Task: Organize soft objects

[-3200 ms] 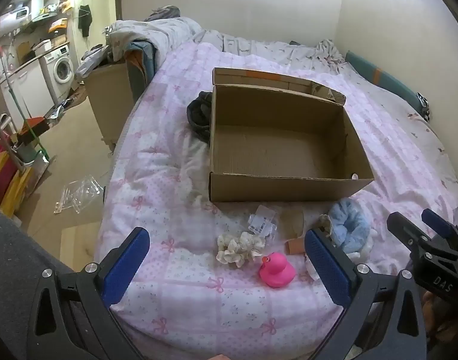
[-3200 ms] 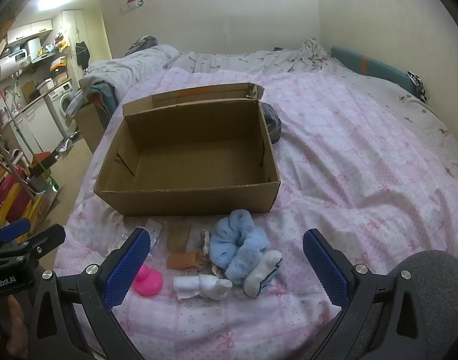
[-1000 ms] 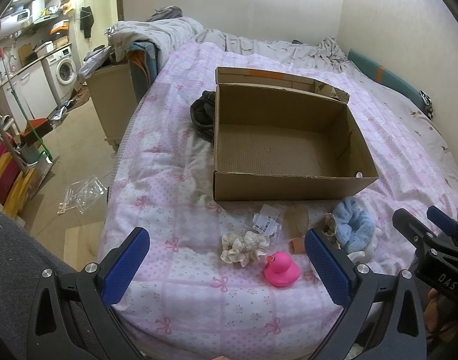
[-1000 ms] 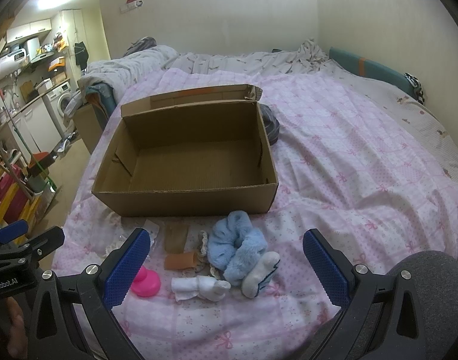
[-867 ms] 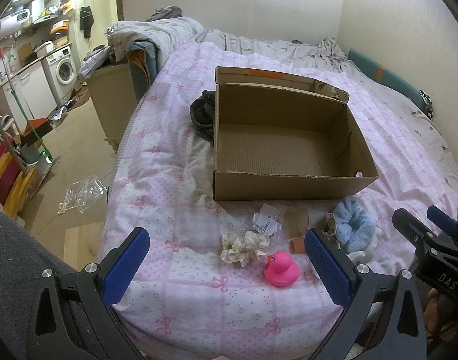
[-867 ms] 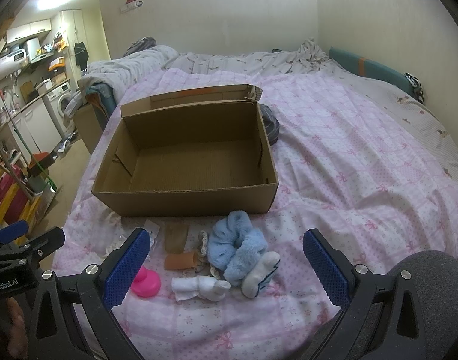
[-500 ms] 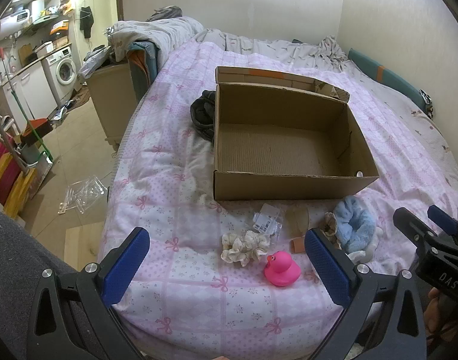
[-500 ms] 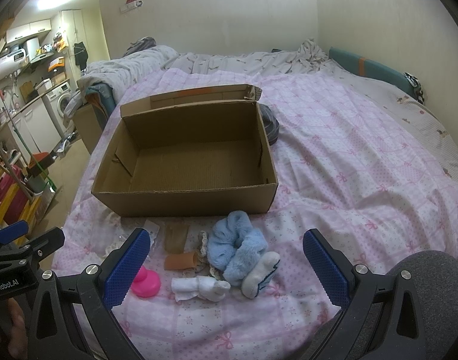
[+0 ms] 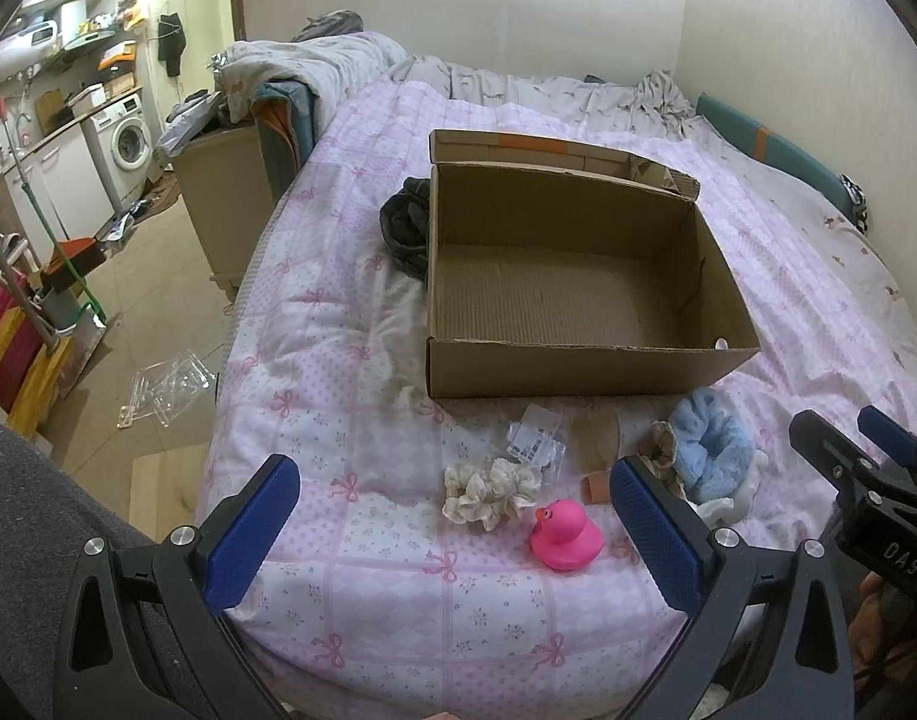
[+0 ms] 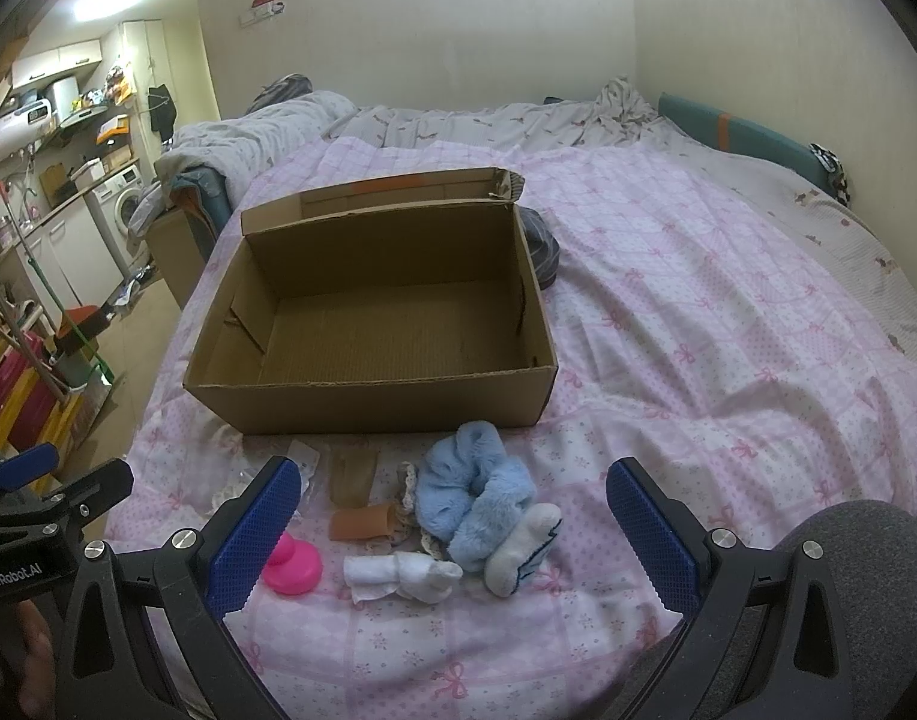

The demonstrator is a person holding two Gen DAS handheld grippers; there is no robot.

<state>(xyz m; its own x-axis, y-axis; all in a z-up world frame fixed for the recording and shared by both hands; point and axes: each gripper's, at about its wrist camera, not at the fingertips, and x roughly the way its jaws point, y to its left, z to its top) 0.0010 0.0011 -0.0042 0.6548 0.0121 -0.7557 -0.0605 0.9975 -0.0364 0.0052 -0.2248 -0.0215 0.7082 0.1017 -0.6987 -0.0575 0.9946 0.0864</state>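
An open cardboard box (image 9: 578,369) (image 10: 368,405) with nothing inside rests on the pink bed. In front of it lie a cream scrunchie (image 9: 488,489), a pink rubber duck (image 9: 563,537) (image 10: 293,567), a fluffy blue scrunchie (image 9: 710,450) (image 10: 476,489), white socks (image 10: 398,576) (image 10: 521,546), a tan tube piece (image 10: 359,522) and a small clear packet (image 9: 536,438). My left gripper (image 9: 452,528) hovers open near the bed's front edge, framing the cream scrunchie and duck. My right gripper (image 10: 452,528) is open too, framing the blue scrunchie and socks.
A dark garment (image 9: 405,228) lies left of the box. The bed's left edge drops to a tiled floor with clear plastic pieces (image 9: 164,387), a cabinet (image 9: 224,204) and a washing machine (image 9: 128,144). Rumpled bedding (image 10: 518,120) lies at the far end by the wall.
Both grippers have stayed almost still and open. The left view shifted slightly, and nothing on the bed has moved.
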